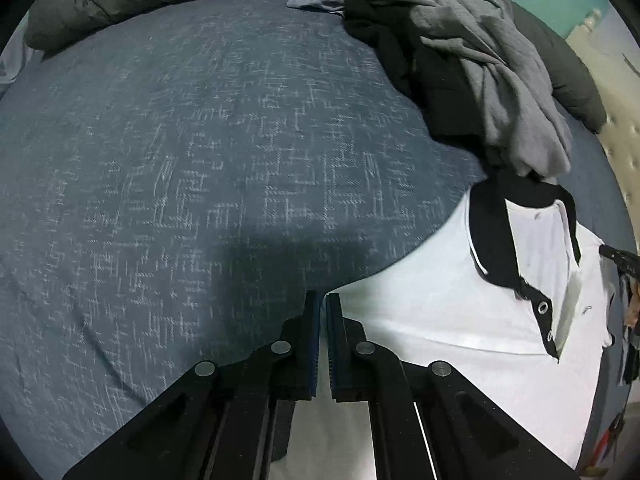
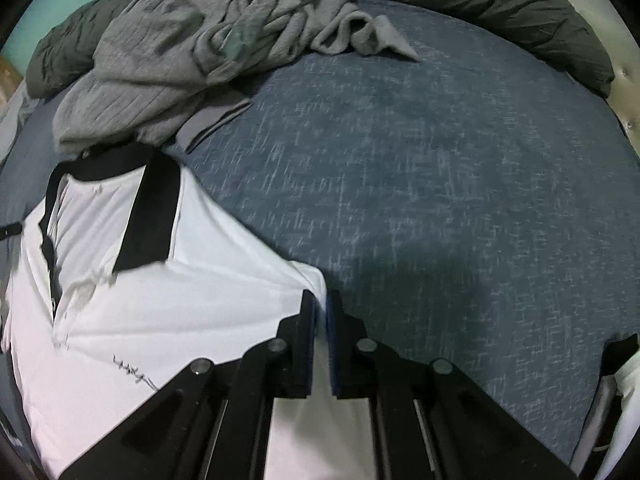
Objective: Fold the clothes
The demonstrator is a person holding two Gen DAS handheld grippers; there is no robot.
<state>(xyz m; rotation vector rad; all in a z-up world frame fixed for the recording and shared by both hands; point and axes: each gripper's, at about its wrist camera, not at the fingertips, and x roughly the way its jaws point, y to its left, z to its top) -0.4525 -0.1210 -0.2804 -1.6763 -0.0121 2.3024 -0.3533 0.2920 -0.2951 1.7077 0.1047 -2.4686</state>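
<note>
A: Shirt [image 1: 440,312] first — where is it lying?

B: It is lying face up on the blue bedsheet [image 1: 180,140], collar [image 1: 492,236] pointing toward the heap of grey clothes [image 1: 480,52] at the far side.

A: And what are the claws doing?

B: Both are clenching white cloth. The left gripper [image 1: 323,300] is pinching the shirt's outer edge on one side; the right gripper [image 2: 322,300] is pinching the edge of the same shirt [image 2: 180,300] on the other side, near the shoulder.

A: So which step is going on?

B: I am judging that the shirt is being spread or a fold is starting, with both sides gripped.

A: What is the next move asking for?

B: Probably keeping both grips firm and moving the hands together, so the cloth is staying taut and the collar [image 2: 152,216] is not bunching.
</note>
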